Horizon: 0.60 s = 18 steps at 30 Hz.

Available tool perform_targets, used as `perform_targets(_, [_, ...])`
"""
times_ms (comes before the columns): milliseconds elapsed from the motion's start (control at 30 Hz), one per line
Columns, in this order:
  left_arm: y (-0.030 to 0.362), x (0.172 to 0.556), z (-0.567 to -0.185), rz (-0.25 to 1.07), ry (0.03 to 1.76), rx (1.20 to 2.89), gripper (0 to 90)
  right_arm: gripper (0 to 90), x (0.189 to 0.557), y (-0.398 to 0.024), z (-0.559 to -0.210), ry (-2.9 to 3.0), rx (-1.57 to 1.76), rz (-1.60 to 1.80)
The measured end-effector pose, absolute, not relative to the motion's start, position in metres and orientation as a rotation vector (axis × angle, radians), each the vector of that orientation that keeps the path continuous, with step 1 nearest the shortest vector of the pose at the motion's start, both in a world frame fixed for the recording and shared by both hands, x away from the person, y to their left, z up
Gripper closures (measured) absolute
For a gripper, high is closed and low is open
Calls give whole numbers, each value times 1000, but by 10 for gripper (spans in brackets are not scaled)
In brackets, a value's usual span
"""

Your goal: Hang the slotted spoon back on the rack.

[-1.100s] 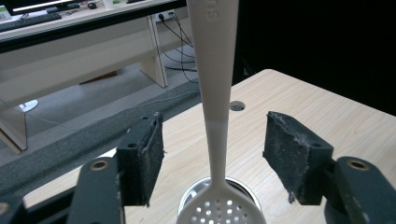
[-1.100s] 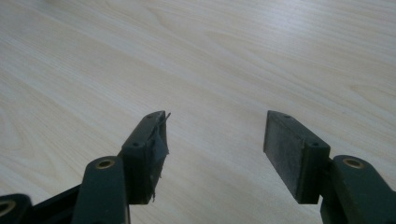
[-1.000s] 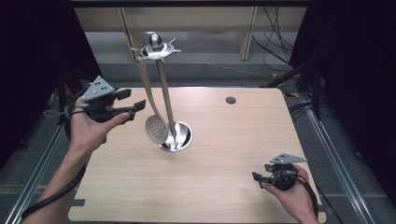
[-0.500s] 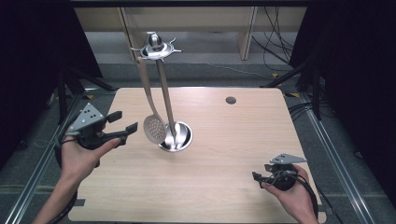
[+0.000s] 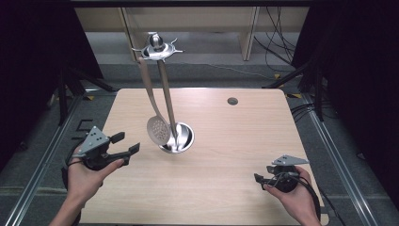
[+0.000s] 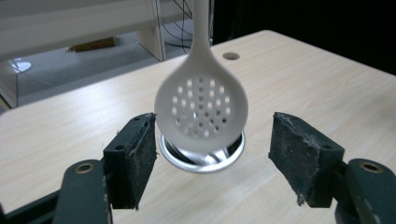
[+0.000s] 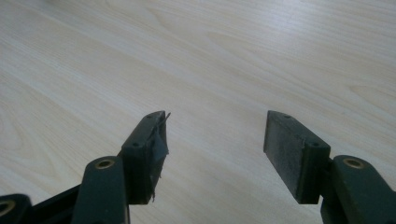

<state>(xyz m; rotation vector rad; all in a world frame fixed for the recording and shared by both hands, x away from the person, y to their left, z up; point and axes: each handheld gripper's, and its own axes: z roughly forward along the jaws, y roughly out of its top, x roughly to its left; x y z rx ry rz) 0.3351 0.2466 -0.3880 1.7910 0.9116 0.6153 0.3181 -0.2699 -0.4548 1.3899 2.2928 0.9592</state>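
The slotted spoon (image 5: 158, 130) hangs by its long handle from a hook on the round crown of a metal utensil stand (image 5: 157, 47), its perforated bowl dangling just above the stand's shiny round base (image 5: 181, 138), a little left of the stand's upright rod, toward the middle of the tabletop (image 5: 244, 141). The left tongs (image 5: 123, 144) sit at the left part of the tabletop, to the left of the spoon and apart from it, jaws wide open and holding nothing; in the left gripper view the spoon's bowl (image 6: 201, 109) is framed almost centrally between the two pads, farther off than the pads. The right tongs (image 5: 260, 180) rest low near the right front corner, also open and empty, looking down on bare wood. The step in hand looks like a reach for the spoon with the left tongs. To do it well, I would go in level and straight so the bowl or the neck just above it stays centred, and close only once the pads flank the metal on both sides. A freely hanging spoon is likely to swing at a one-sided touch, so both pads should meet it together, gently. Gripping the flat neck may hold better than the curved, slippery bowl. Lifting the handle's end off the hook then probably needs an upward move before any pull away.
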Motion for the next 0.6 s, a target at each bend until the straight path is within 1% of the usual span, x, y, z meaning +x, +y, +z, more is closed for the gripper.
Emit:
perform_targets(233, [251,334,-427,598,925,1833,310,399,318,-270,-455,2294,1391,955])
perform_targets(500, [258,333,-455,577,995,1844,306,399,317,-269,-455,2297,1410,955])
perform_targets(600, [259,334,-468,585,1005,1880,306,399,317,-269,-455,2298,1409,957])
